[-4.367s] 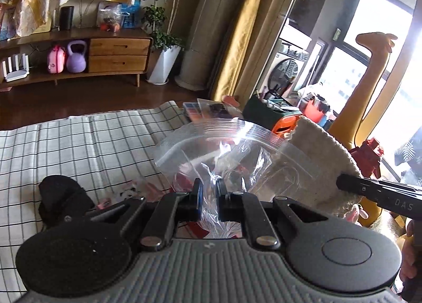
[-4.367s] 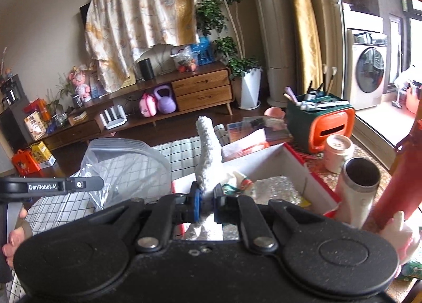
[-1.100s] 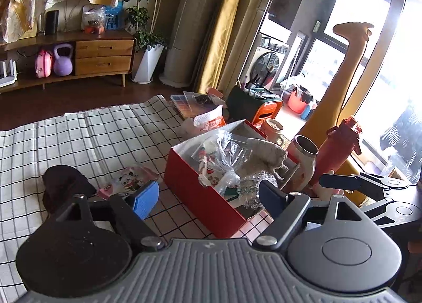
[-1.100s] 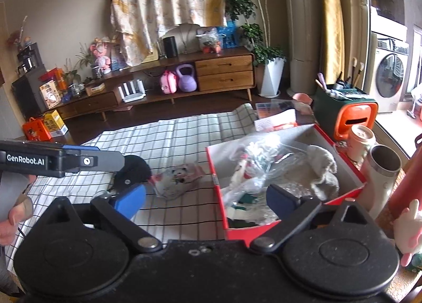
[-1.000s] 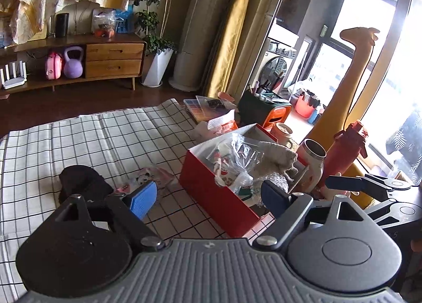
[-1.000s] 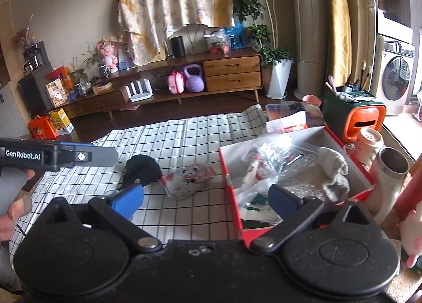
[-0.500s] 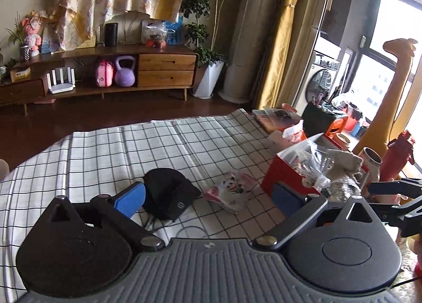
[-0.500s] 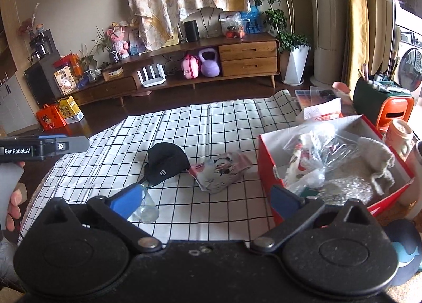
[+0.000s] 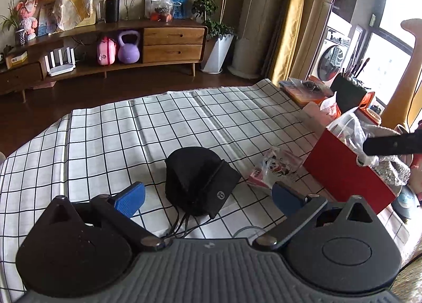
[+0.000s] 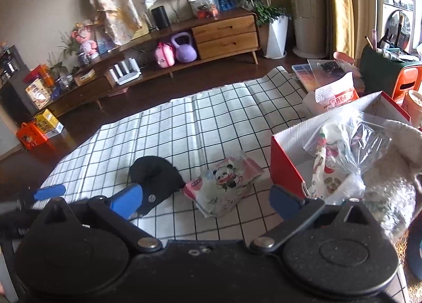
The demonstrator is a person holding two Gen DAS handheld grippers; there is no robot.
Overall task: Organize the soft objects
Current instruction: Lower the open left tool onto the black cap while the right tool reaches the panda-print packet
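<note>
The left gripper (image 9: 208,199) hovers with its blue-padded fingers (image 9: 130,199) spread wide, holding nothing. The right gripper (image 10: 205,203) hangs the same way, jaws wide apart and empty.

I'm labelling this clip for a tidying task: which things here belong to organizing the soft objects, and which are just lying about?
Part of the job:
black cap
panda-print pouch
red box
bagged items in the box
white knit piece in the box
left tool, right tool, both open

Just lying about:
purple kettlebell
pink case
potted plant
checked cloth
</note>
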